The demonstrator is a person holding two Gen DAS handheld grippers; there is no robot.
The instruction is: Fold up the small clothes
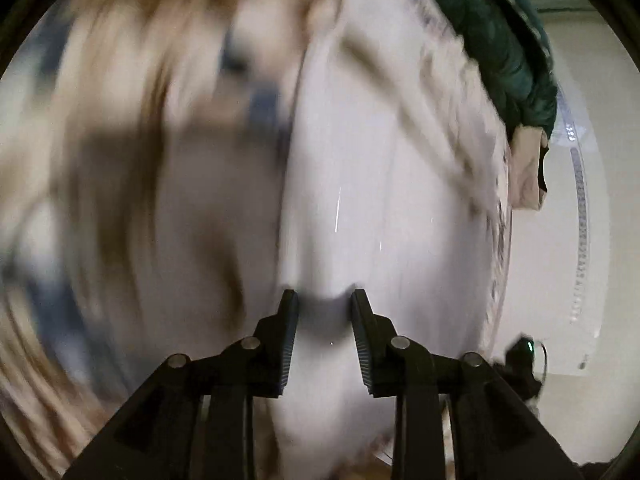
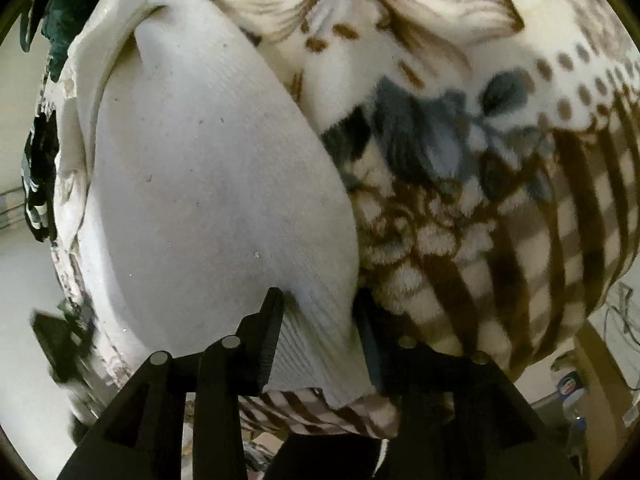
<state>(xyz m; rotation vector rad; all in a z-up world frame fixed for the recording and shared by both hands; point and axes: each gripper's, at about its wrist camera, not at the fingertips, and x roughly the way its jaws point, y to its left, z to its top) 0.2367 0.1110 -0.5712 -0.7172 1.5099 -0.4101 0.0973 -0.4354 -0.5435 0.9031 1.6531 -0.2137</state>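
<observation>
Our right gripper (image 2: 318,308) points down at a white knit garment (image 2: 208,184). The ribbed hem of this garment lies between its two fingers (image 2: 270,332), but there is some space at the pads, so we read the jaws as apart and not pressing; the grip looks released. The garment spreads ahead of the gripper and to its left side. Under it and to the right of the gripper lies a fluffy blanket (image 2: 480,160) with brown checks, brown dots and blue flowers. A striped edge of the blanket shows below the hem, close to the gripper's base. Far to the upper left we see a dark green cloth (image 2: 66,12).

Our left gripper (image 1: 325,300) is seen in a very blurred picture. Its jaws stand apart and we see nothing caught between them. The white garment (image 1: 380,180) is just ahead of the fingertips and goes away forward. The blanket (image 1: 120,140) is to the left of this gripper, only as brown and blue smears. The dark green cloth (image 1: 500,40) is far ahead to the right.
</observation>
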